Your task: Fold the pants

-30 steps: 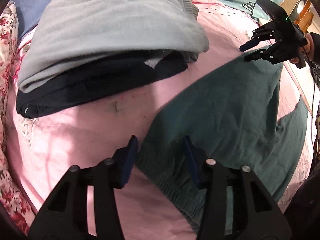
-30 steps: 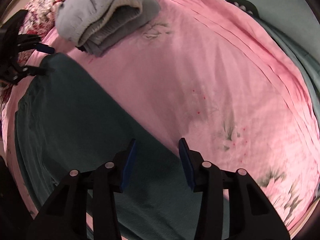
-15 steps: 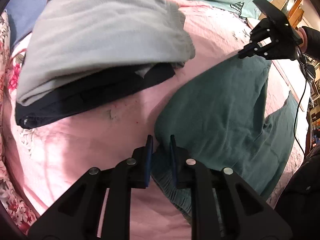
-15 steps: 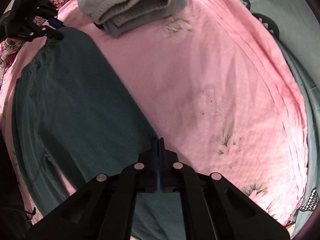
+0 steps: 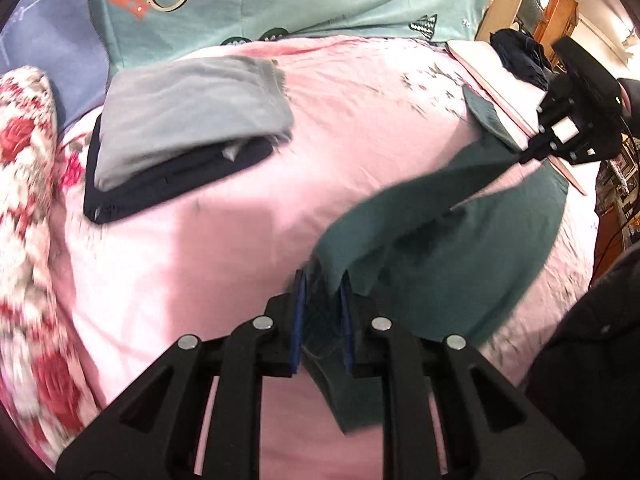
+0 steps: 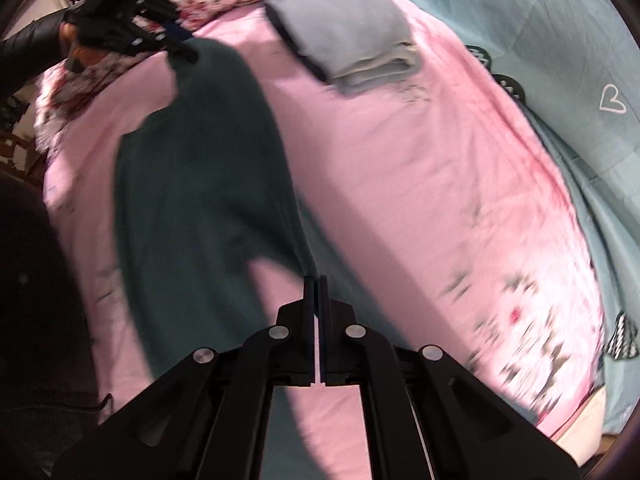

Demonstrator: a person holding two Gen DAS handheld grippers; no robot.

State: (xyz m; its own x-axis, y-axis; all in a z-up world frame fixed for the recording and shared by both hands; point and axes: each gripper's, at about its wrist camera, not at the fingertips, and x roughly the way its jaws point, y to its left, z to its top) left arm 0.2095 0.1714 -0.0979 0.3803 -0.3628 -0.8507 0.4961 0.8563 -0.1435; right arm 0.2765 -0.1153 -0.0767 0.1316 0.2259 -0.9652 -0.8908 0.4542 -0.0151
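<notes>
— Gripping what, exactly, at that point?

— Left tool (image 5: 322, 300) was pinching the waistband of the green pants (image 5: 460, 240); right tool (image 6: 317, 300) was pressed together on the far end of the same edge. That edge hung raised between them, the rest trailing on the pink bed (image 5: 180, 264) near its front edge.

— Which step?

— First fold, I'd judge: one half lifted to go over the other. Next called for carrying both pinches across together, level. Folded grey clothes (image 5: 188, 108) lay beyond, toward the headboard.

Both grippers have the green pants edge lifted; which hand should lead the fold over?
Neither alone: left gripper pinches the green pants waistband end, right gripper the far edge, so both probably carry together.
</notes>
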